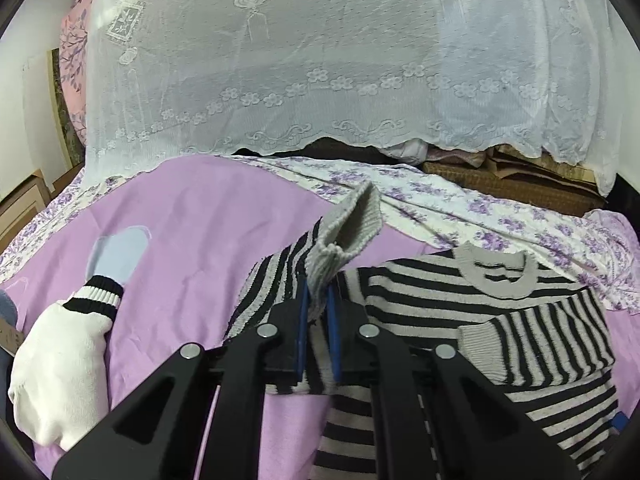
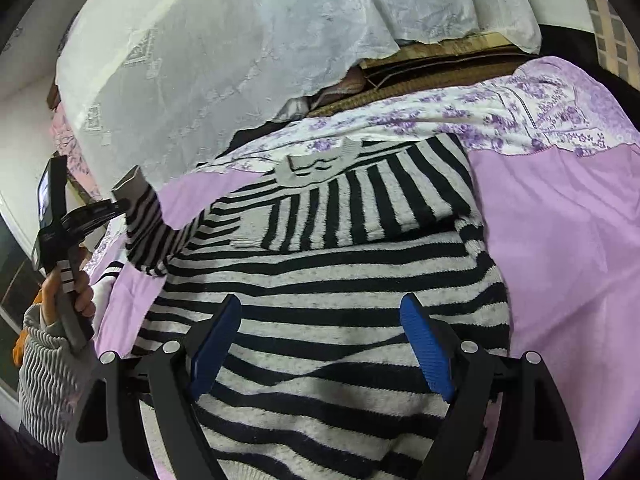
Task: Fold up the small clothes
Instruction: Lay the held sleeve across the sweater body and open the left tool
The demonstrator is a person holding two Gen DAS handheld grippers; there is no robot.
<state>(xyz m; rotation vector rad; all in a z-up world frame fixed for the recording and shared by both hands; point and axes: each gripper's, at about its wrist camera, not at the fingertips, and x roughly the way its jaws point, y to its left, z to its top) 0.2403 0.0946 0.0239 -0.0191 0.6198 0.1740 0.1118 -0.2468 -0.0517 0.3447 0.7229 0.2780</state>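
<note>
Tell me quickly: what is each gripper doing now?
Left gripper: shut on the grey ribbed cuff of the black-and-grey striped knit sweater.
Right gripper: open, holding nothing, above the sweater.

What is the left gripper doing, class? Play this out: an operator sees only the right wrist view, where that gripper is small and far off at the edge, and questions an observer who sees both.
Operator: Is the left gripper shut on anything?
Observer: Yes. The left gripper pinches the grey cuff of the striped sweater sleeve between its blue pads.
Operator: Is the cuff flat on the bed?
Observer: No, it stands up above the purple sheet.
Operator: Anything left of that gripper?
Observer: A white sock with a black-striped band lies on the sheet.
</note>
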